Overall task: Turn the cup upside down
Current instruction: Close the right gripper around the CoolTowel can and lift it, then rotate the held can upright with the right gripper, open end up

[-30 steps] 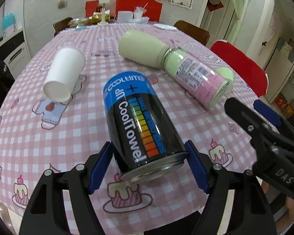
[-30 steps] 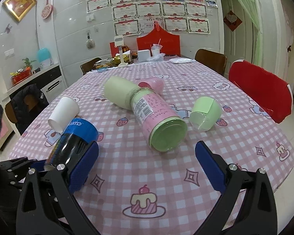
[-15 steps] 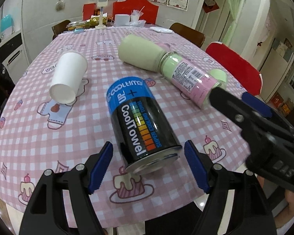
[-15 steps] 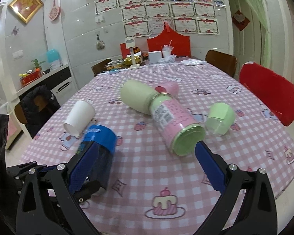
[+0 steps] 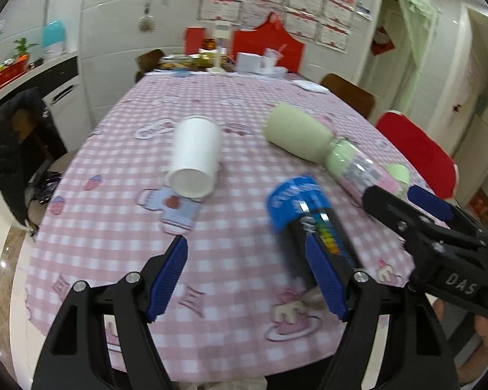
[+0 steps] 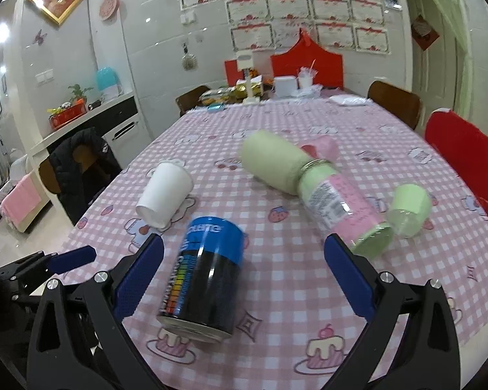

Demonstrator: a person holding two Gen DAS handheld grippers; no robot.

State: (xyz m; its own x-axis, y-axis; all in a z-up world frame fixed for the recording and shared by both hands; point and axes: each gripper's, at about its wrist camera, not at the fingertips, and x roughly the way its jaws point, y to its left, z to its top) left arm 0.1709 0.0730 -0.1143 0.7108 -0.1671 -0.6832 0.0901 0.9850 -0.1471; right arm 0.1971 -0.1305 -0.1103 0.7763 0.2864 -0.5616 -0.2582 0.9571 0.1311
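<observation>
Left wrist view: the left gripper (image 5: 245, 279) is spread wide and empty, the white cup (image 5: 194, 159) lying on its side on the checkered surface (image 5: 114, 221) ahead. The right gripper (image 6: 244, 273) also gapes empty, with the black-and-blue can (image 6: 205, 276) lying between its fingers, untouched.

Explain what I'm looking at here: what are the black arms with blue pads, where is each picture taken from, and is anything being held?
Nothing is a robot arm: a person holds a two-finger clamp in each hand, with a fisheye camera on each looking along its fingers. One picture comes from the left gripper, the other from the right gripper; both are open and hold nothing.

On the pink checked tablecloth lie a white paper cup on its side, a black can with a blue top on its side, a pink-and-green labelled bottle lying against a pale green cylinder, and a small pale green cup, tipped over. In the right view, the can lies between the open fingers.
</observation>
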